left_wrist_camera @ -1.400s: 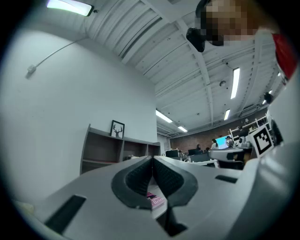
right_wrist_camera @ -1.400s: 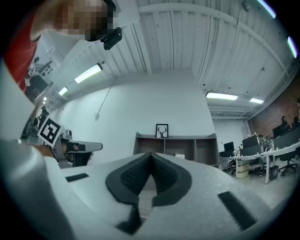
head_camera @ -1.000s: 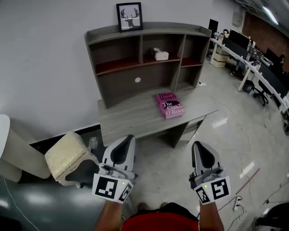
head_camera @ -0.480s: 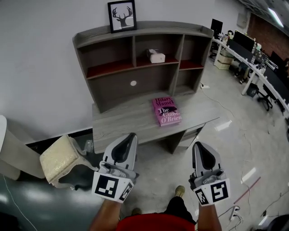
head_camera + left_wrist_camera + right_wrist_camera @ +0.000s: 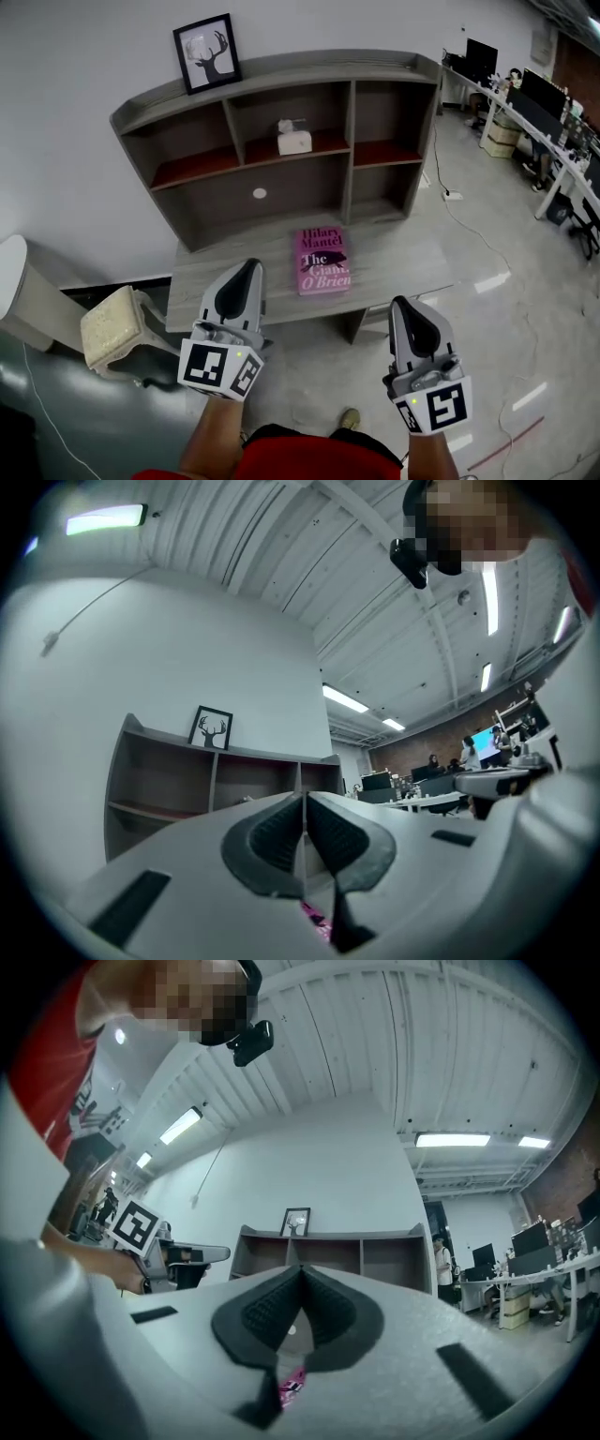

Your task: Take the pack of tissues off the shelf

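The pack of tissues [image 5: 294, 142] is a small white box in the upper middle compartment of the grey shelf unit [image 5: 352, 67], seen in the head view. My left gripper [image 5: 242, 272] is held low in front of the desk, well short of the shelf, shut with nothing between its pads. My right gripper [image 5: 405, 306] hangs beside it, lower and to the right, also shut and empty. In the left gripper view the jaws [image 5: 305, 801] meet in front of the shelf unit [image 5: 159, 780]. The right gripper view shows its jaws [image 5: 300, 1271] closed below the shelf unit [image 5: 328, 1246].
A pink book [image 5: 322, 260] lies on the grey desk [image 5: 216, 272] under the shelf. A framed deer picture [image 5: 206, 52] stands on top of the unit. A cream cushioned chair [image 5: 111, 326] sits left of the desk. Office desks with monitors [image 5: 553, 112] line the right.
The desk and shelf have drawn nearer and shifted left in the head view as I stepped forward. Both grippers stay shut and low.
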Tool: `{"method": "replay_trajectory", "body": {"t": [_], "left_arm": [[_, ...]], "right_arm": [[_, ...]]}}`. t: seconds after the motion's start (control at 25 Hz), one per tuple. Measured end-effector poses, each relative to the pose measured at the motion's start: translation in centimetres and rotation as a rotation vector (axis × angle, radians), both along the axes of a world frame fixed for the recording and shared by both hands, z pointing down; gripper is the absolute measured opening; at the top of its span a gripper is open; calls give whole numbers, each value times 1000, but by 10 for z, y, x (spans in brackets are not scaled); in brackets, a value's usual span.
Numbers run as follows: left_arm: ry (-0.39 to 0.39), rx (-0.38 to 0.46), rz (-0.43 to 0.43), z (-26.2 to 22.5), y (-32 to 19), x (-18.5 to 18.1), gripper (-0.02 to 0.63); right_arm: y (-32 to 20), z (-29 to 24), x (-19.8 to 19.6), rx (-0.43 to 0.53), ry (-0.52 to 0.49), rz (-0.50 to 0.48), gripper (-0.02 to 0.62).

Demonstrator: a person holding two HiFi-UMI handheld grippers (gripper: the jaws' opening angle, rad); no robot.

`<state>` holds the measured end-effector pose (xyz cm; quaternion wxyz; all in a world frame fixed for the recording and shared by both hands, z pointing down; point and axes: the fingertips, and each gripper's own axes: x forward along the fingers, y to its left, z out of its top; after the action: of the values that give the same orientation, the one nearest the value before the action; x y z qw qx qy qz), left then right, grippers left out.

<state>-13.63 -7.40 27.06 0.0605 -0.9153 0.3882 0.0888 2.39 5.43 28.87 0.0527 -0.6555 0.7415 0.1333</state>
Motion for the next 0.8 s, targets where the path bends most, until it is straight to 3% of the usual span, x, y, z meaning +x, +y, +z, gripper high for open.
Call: {"method": "replay_trajectory", "body": {"t": [0.2,0.44,0.8], "left_arm": [[-19,-13,-74,-4,-20,53,14],[-43,-4,-118,4,-56,93,19],[-53,-37,-179,11,-151,139,237]], "right_arm": [[-17,-3,54,-1,11,-52,5],[-40,3,104,-15,-13,-63,5],[-106,8,143,-30,28,-92,5]]}}
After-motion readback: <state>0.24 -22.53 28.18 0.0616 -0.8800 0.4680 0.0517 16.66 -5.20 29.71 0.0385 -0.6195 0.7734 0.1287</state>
